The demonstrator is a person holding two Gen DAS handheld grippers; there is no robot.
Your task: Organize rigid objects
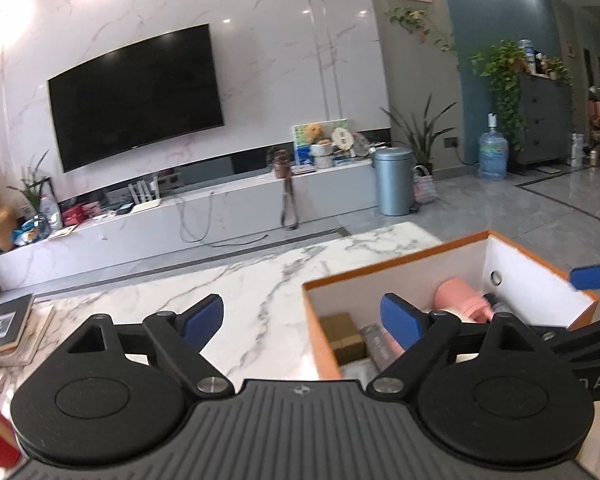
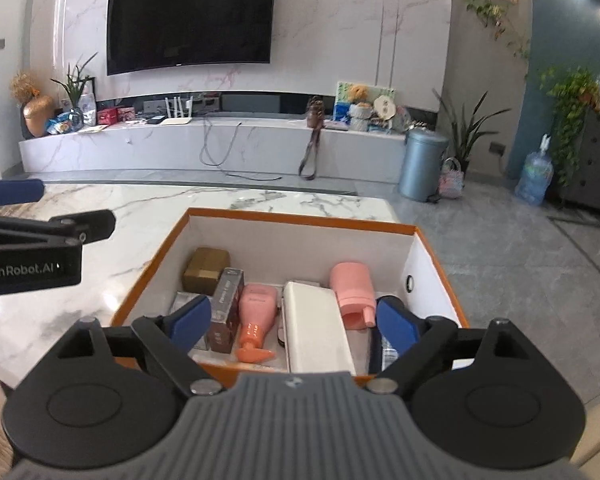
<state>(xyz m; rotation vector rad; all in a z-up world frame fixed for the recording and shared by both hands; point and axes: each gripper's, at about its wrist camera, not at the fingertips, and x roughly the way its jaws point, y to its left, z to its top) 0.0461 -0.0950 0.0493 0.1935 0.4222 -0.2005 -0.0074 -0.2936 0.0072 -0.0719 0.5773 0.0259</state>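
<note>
An orange-rimmed white box (image 2: 300,218) stands on the marble table (image 2: 140,208). Inside lie a brown carton (image 2: 206,270), a dark flat packet (image 2: 228,308), a pink bottle (image 2: 256,324), a white case (image 2: 316,330) and a pink cup (image 2: 352,288). My right gripper (image 2: 294,324) hangs open over the box's near side with nothing between its fingers. My left gripper (image 1: 302,318) is open too, straddling the box's left wall (image 1: 320,340), empty. In the left wrist view the pink cup (image 1: 460,294) and brown carton (image 1: 342,334) show inside the box.
A stack of books (image 1: 8,330) lies at the table's left edge. Beyond the table are a TV console (image 2: 212,148), a blue bin (image 2: 422,164), a water jug (image 2: 534,178) and potted plants. The right gripper's blue fingertip (image 1: 594,276) shows at the left view's right edge.
</note>
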